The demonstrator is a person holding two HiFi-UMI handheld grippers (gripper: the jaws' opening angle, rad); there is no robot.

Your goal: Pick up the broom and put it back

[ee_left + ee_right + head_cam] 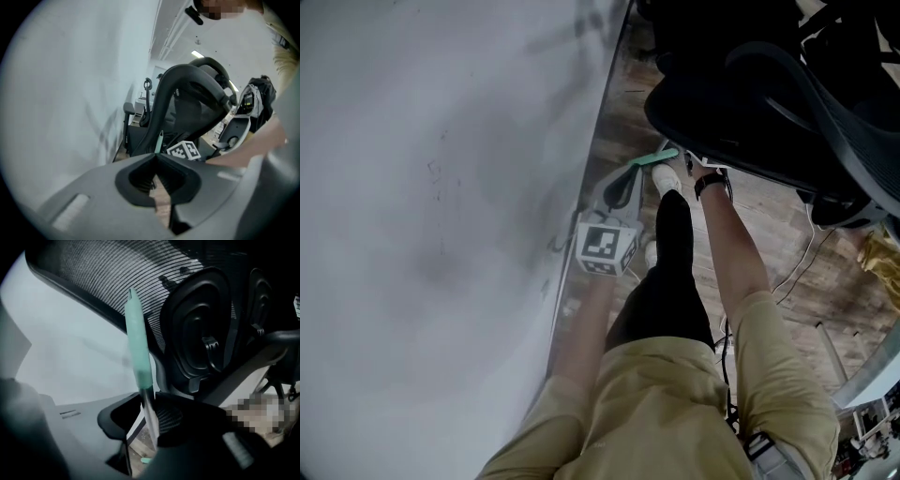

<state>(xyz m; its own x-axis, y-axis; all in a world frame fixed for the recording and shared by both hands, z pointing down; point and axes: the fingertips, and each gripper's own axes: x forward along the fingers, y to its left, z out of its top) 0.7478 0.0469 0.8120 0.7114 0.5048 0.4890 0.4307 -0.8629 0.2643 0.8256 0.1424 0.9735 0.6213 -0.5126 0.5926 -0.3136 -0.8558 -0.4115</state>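
To lift the broom (pixel 138 333) from beside the wall (pixel 441 206), squeezed shut on its green handle with the right gripper (pixel 147 404). Closed on nothing with the left gripper (pixel 155 157), at seven o'clock of the handle, likely waiting.

The broom (pixel 138 348), mint-green grip on metal shaft, stands nearly upright.

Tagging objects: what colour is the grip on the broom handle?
The grip is mint green, on a silvery shaft; clearest in the right gripper view.
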